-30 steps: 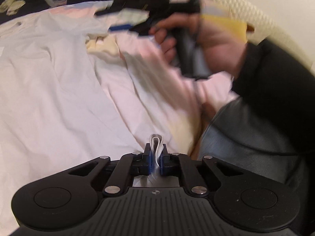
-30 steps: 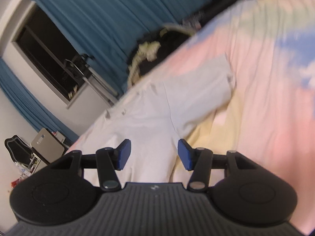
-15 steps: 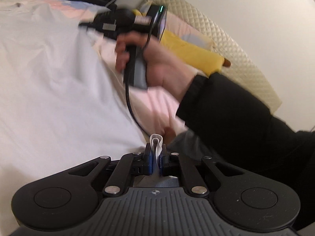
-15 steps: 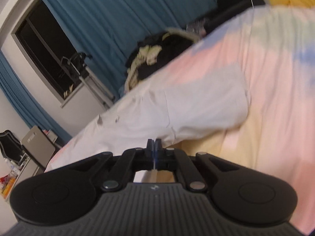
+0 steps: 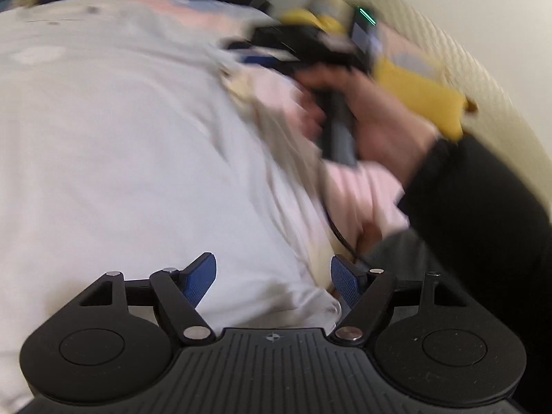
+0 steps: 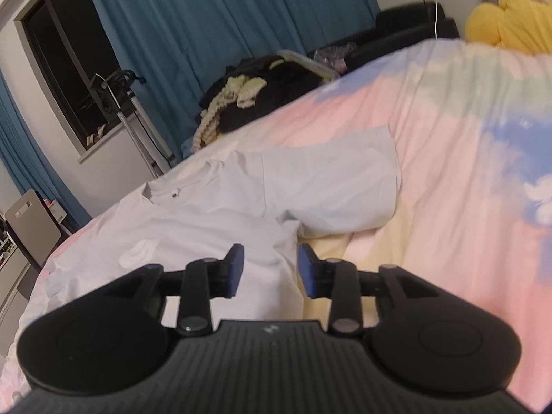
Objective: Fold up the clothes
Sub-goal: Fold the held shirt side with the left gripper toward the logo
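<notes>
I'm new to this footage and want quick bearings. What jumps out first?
A white T-shirt lies spread on a pastel pink, blue and yellow bedspread, one sleeve out toward the right. Both tongs hover open over it, left and right. Teal curtains hang behind.

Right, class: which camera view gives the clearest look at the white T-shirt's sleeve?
The right wrist view. There the white T-shirt is sharp, its sleeve spread flat on the pastel duvet. The left wrist view shows only the shirt's blurred body, its sleeve not distinguishable.
</notes>
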